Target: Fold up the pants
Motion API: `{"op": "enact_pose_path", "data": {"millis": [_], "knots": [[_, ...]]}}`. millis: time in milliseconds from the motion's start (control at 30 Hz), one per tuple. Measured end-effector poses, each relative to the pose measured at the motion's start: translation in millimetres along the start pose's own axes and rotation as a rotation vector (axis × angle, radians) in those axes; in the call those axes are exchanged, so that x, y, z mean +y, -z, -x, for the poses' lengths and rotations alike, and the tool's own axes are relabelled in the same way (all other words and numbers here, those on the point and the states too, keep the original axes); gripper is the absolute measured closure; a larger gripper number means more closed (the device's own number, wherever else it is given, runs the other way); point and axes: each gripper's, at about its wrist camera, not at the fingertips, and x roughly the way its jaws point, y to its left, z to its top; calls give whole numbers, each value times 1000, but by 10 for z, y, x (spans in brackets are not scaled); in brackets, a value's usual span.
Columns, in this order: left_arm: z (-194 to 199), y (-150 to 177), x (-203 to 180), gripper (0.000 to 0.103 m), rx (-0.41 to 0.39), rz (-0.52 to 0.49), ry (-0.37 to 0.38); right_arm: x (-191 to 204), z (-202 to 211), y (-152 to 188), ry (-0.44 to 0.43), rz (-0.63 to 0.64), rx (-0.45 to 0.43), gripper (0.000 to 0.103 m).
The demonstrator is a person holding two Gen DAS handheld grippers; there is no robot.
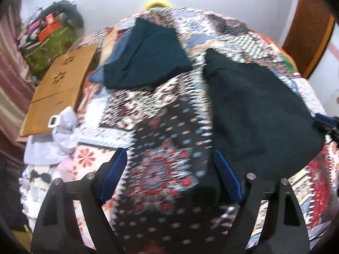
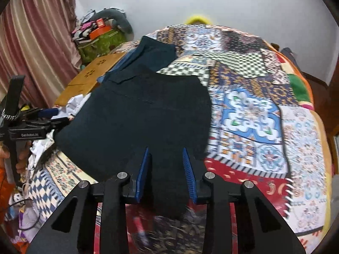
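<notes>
Pants (image 2: 146, 114) beside gripper (image 2: 55, 116) (marked "GenRobot.AI")

Both grippers (image 1: 170, 156) (image 2: 165, 154) spread wide

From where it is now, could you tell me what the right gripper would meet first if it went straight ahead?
Most likely the dark pants: the right gripper is open with that fabric lying right between and ahead of its fingers, though depth is unclear.

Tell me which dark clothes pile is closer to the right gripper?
The near black pants, spread right before the right gripper, whose open fingers frame their edge. The teal folded garment lies farther back, beside the wooden board.
</notes>
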Motion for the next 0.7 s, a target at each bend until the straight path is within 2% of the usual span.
{"op": "enact_pose_path", "data": {"millis": [33, 100, 300, 433, 567, 700], "knots": [[0, -8, 53, 21, 4, 5, -17, -78, 19, 15, 30, -11, 6, 75], [13, -62, 144, 21, 1, 21, -21, -195, 53, 27, 36, -41, 14, 74], [143, -445, 100, 21, -69, 22, 43, -401, 114, -148, 63, -106, -8, 71], [101, -821, -129, 21, -89, -16, 122, -373, 28, -383, 48, -89, -36, 56], [-116, -1116, -357, 20, -69, -64, 146, -331, -186, -595, 30, -50, -32, 51], [-469, -1324, -559, 20, -1, -97, 189, -326, -494, -787, -19, -36, 6, 51]]}}
